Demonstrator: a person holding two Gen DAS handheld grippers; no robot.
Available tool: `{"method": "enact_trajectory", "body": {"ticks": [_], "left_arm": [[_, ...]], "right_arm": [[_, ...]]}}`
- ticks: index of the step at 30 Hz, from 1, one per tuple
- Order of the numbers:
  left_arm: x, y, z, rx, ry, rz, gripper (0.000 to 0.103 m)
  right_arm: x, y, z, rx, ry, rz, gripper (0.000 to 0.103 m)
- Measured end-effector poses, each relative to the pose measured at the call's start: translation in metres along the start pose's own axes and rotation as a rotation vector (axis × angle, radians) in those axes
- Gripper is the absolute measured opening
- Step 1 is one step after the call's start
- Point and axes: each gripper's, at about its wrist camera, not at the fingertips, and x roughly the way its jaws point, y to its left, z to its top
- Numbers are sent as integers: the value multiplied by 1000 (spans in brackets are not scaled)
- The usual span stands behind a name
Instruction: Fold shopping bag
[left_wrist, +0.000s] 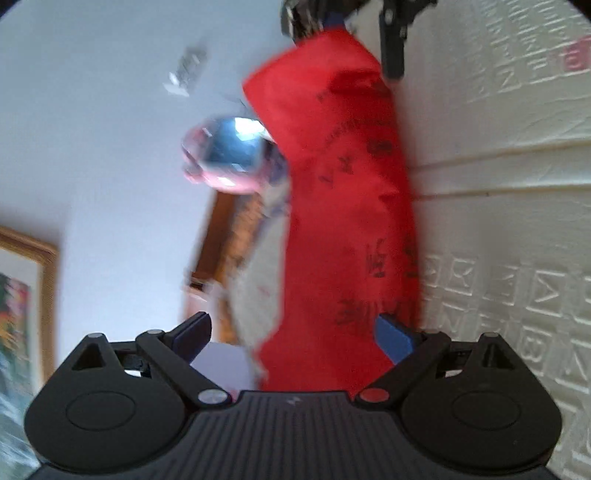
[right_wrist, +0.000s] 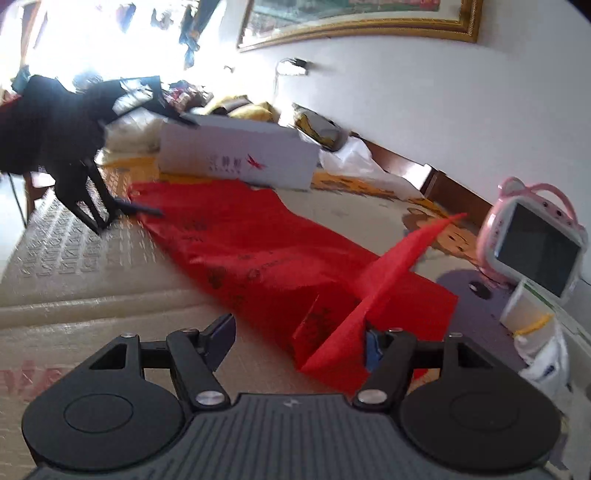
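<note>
The red shopping bag (right_wrist: 258, 258) with black printing lies in a long strip on the pale embossed mat (right_wrist: 74, 258). In the left wrist view the bag (left_wrist: 343, 206) runs from between my left gripper's (left_wrist: 295, 332) open fingers up to the right gripper (left_wrist: 354, 22) at the top. In the right wrist view my right gripper (right_wrist: 299, 336) is open at the bag's near end, where a corner flap (right_wrist: 399, 258) stands up. The left gripper (right_wrist: 85, 177) shows dark at the bag's far end.
A white cardboard box (right_wrist: 240, 151) lies behind the bag. A pink toy screen (right_wrist: 535, 247) and small white containers (right_wrist: 532, 317) stand at the right. A framed picture (right_wrist: 354, 18) hangs on the wall. Clutter lies at the far side.
</note>
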Motion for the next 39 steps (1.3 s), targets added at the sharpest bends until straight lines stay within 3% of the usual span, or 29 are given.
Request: {"method": "enact_trajectory", "body": {"ticks": [4, 8, 12, 16, 17, 18, 19, 24, 29, 32, 39], "left_arm": [[0, 4, -6, -54, -15, -20, 94], [1, 9, -10, -86, -30, -46, 95], [0, 9, -14, -88, -34, -50, 95], [-2, 6, -17, -81, -29, -35, 94], [-2, 5, -18, -80, -28, -30, 94], [-1, 5, -17, -79, -29, -26, 95], [-1, 5, -17, -77, -28, -22, 95], [-17, -2, -16, 1, -46, 25, 95], [-20, -1, -14, -25, -32, 7, 96], [-3, -5, -15, 1, 38, 56, 96], [30, 4, -8, -5, 68, 137, 97]], "right_arm": [[4, 9, -11, -176, 93, -86, 80], [1, 7, -15, -209, 48, -66, 83], [10, 9, -8, -291, -6, -162, 81], [28, -5, 2, -245, 67, -81, 49], [33, -8, 3, -229, 85, -58, 31], [37, -11, 4, -212, 103, -34, 21], [39, -14, 4, -168, 102, -8, 19], [16, -7, -5, -58, 89, 125, 16], [-8, 18, -11, 72, 120, 121, 17], [-24, 44, -16, 202, 143, 117, 18], [-40, 85, -22, 323, 126, 96, 22]]}}
